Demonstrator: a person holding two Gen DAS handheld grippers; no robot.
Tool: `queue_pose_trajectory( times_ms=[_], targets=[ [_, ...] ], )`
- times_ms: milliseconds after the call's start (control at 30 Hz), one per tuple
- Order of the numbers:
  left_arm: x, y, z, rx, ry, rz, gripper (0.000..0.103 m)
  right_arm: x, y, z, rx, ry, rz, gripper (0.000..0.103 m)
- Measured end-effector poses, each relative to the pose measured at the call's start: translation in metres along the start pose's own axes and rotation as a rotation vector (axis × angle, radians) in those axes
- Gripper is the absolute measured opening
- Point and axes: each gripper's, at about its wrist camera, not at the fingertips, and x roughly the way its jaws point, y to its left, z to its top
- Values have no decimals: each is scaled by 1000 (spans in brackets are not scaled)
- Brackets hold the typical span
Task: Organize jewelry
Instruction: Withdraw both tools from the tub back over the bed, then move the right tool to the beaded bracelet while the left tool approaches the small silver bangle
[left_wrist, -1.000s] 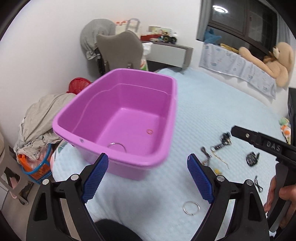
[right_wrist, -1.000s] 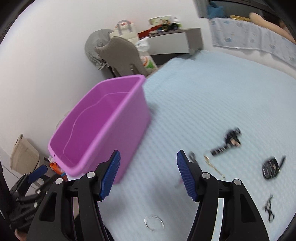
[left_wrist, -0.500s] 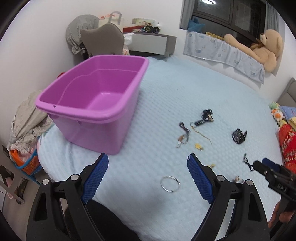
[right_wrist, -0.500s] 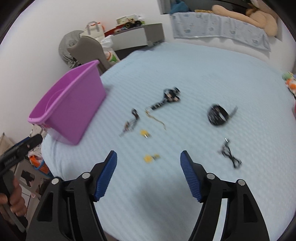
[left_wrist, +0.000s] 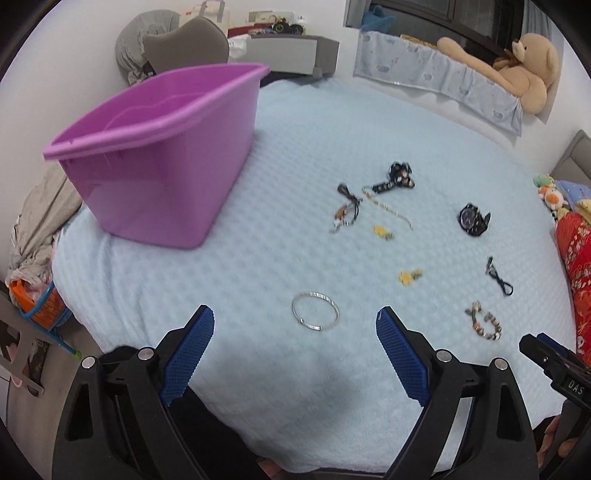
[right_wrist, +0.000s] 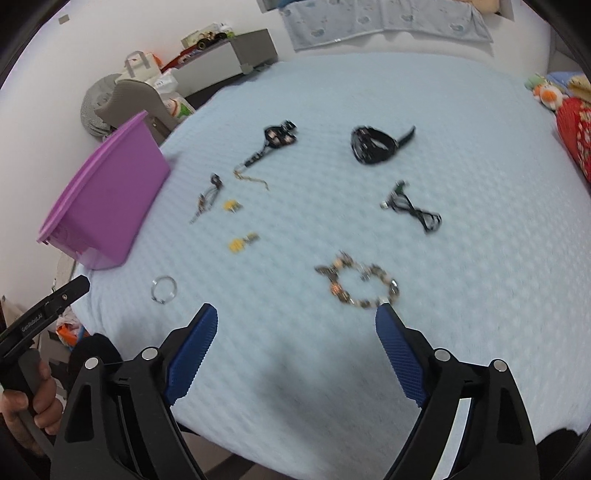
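Bed (left_wrist: 258, 129) holds scattered jewelry; purple bin (left_wrist: 155, 155) at 10 o'clock; left tool (left_wrist: 295, 354) released over silver bangle (left_wrist: 315, 310), right tool (right_wrist: 295, 350) just widened, empty, beaded bracelet (right_wrist: 358, 284) at 12.

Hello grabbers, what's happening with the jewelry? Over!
Left gripper open over silver bangle. Right gripper jaws just opening, empty, near beaded bracelet. Purple bin waiting. Nothing blocking.

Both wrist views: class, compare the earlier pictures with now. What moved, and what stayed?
Both grippers swung away from the purple plastic tub toward the jewelry. The left gripper now faces the silver ring bangle; the right gripper, whose jaws have just been opening and hold nothing, faces the beaded bracelet. Tub and jewelry stayed put.
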Motion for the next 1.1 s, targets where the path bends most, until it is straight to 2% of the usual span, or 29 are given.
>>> queue_pose_trajectory(
  times_ms=[267, 400, 1100],
  targets=[
    [22, 2, -14, -16, 34, 31, 88, 5, -15, -16, -35, -16, -80, 84],
    [35, 7, -18, -36, 49, 48, 90, 9, -20, -19, -32, -24, -88, 84],
    [93, -10, -23, 7, 82, 41, 91, 46, -35, -19, -61, -10, -176, 84]
  ],
)
